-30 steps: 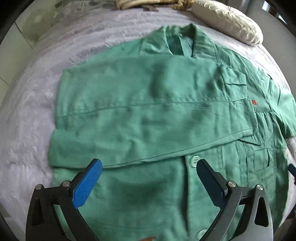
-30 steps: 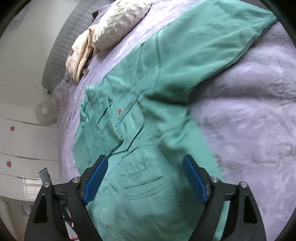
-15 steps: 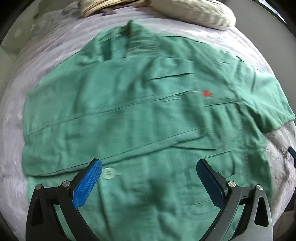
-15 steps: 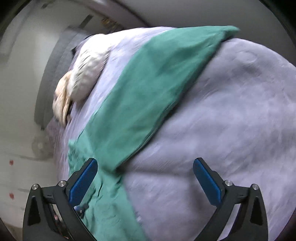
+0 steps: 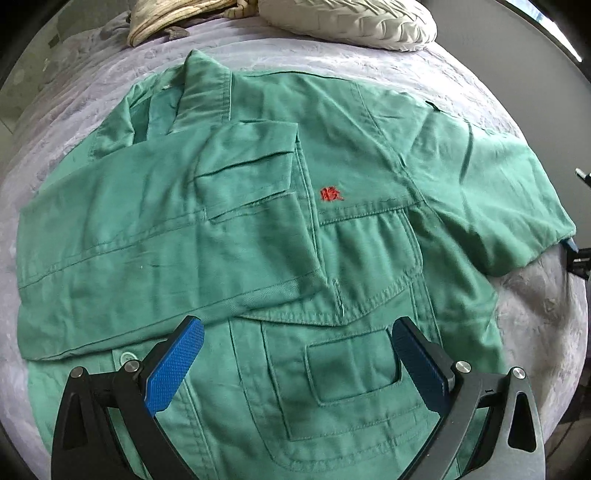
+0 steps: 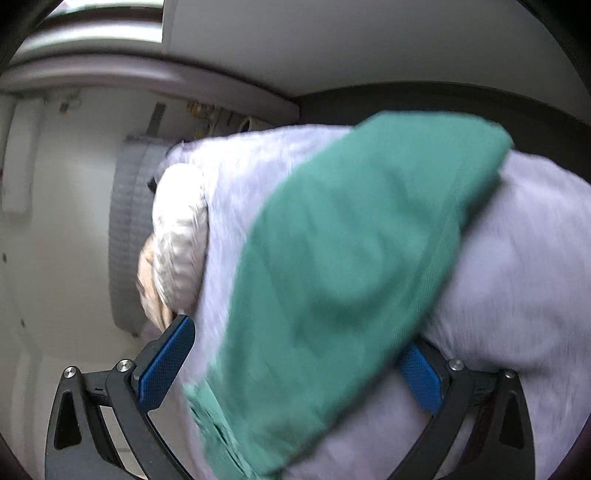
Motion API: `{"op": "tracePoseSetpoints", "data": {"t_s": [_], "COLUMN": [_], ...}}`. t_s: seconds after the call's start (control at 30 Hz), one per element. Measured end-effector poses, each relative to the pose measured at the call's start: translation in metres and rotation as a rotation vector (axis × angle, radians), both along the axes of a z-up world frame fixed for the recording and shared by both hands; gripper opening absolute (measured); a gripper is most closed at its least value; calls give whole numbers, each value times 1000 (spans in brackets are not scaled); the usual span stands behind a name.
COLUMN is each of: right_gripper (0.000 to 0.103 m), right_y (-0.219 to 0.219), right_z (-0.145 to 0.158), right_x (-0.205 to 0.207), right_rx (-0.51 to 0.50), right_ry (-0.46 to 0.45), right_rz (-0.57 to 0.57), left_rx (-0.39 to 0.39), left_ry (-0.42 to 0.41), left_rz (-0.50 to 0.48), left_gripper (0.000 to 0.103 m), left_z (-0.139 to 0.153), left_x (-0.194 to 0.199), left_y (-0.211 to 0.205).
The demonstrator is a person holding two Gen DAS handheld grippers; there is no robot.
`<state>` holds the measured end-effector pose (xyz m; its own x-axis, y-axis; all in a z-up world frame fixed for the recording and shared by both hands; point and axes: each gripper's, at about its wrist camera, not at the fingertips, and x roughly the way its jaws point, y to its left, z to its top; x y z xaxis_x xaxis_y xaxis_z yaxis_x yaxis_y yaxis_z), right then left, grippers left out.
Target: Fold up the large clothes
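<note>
A large green work shirt [image 5: 280, 229] lies face up on a lilac bed cover [image 5: 461, 81]. Its left sleeve is folded across the chest. Its right sleeve [image 5: 498, 192] lies spread out to the right. My left gripper [image 5: 295, 354] is open and empty above the lower front of the shirt, near a chest pocket [image 5: 354, 365]. My right gripper [image 6: 295, 354] is open, low and close to the bed, with the spread sleeve [image 6: 351, 277] running between its blue pads [image 6: 166, 358]. The right view is blurred.
A cream pillow [image 5: 351, 18] and a beige bundle [image 5: 173, 18] lie at the head of the bed. In the right wrist view the pillow [image 6: 181, 236], a grey padded headboard [image 6: 129, 229] and a white wall [image 6: 55, 221] stand to the left.
My left gripper has moved right along the shirt, so the pockets and red emblem are now central. My right gripper has swung out and dropped low to the spread sleeve.
</note>
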<state>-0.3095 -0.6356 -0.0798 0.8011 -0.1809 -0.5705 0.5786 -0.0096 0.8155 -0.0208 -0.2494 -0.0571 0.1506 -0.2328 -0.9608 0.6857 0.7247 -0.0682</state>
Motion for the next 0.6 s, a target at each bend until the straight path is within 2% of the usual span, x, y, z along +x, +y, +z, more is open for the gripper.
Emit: {"op": "tracePoseSetpoints", "data": {"t_s": [0.13,0.23,0.3,0.37,0.47,0.6], "right_gripper": [103,100,77,4,4,4], "right_y": [-21,-29,-32,-34,-28,-5], "right_z": [0,0,3,4,15,55], "right_x": [-2,1,5,7,14,52], "right_rx": [33,75,83,89,37,-105], "right_ry": [-73,-74,-74,-36,-20,10], "right_rz": [-87,-104,-92,-65,-30,97], "left_rx": [-5,-7,-2,-5,-19,-47], "left_ry": [4,1,-12,-7,-9,-57], "left_rz": [4,2,7,9,25,57], "left_gripper": [102,102,102,102,102,102], "left_z": [-2,-7,-5,-6,-4,7], "left_x": [0,12,20,31,43,62], "left_y": [0,-8,-5,0,12,38]}}
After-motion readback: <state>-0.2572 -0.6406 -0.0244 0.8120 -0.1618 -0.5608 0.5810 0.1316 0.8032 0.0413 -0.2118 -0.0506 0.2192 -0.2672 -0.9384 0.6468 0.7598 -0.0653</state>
